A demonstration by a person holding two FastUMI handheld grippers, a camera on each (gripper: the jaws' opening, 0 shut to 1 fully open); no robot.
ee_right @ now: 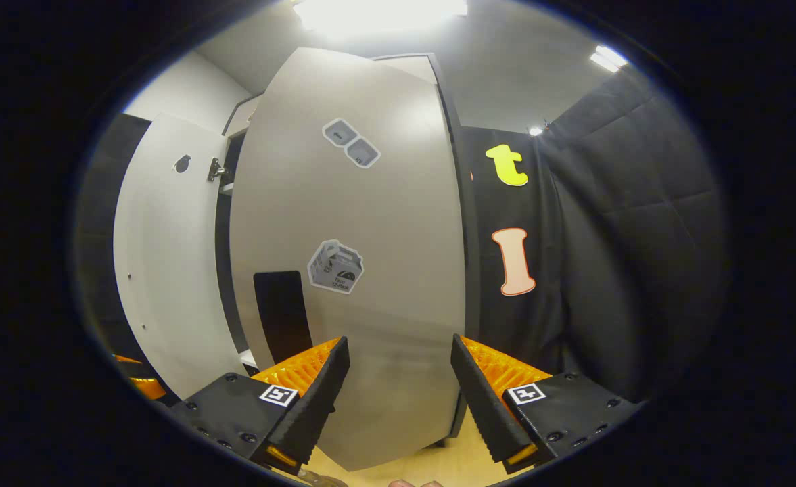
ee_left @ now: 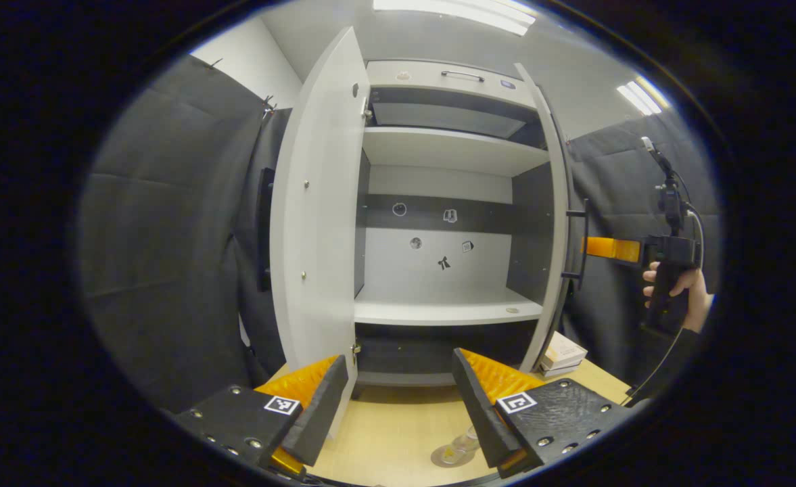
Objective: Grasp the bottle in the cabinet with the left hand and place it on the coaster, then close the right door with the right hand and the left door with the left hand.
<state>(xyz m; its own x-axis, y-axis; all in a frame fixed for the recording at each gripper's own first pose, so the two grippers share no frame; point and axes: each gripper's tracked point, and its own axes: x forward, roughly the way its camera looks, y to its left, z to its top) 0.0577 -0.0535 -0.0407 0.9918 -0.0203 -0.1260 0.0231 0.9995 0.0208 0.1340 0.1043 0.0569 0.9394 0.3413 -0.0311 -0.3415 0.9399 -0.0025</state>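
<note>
Booth: black cloth walls are enclosing a pale wooden table [ee_left: 398,433] with the cabinet [ee_left: 448,203] standing on it under bright ceiling lights.
Bottle: a clear bottle [ee_left: 464,443] is resting on the coaster [ee_left: 446,457], low at 6 o'clock in the left gripper view, just beside the right-hand finger there; judged placed, so the cabinet shelves are standing bare.
Left gripper: the left gripper [ee_left: 398,406] is hanging wide open in front of the cabinet, gripping nothing, its fingers straddling the lower shelf opening.
Left door: the left door [ee_left: 316,223] is standing open at 9 o'clock, nearly edge-on, close to the left-hand finger.
Right door: the right door [ee_left: 552,216] is showing edge-on at 3 o'clock in the left gripper view; in the right gripper view its broad stickered face [ee_right: 370,270] is lying straight ahead.
Right gripper: the right gripper [ee_right: 398,399] is gaping wide with nothing between its fingers, close to the door face; contact cannot be told. In the left gripper view its body, held by a hand [ee_left: 675,291], is sitting beyond the door's handle [ee_left: 577,243].
Step judged: closing of the right door is about to begin.
Risk, door swing: a hard push may be slamming the door and rocking the cabinet.
Risk, bottle: the left gripper is sitting just above the bottle; dropping it while reaching for the left door may be tipping the bottle off the coaster.
Risk, boxes: small boxes [ee_left: 560,355] at 4 o'clock are lying near the door's foot and may be fouling its sweep.
</note>
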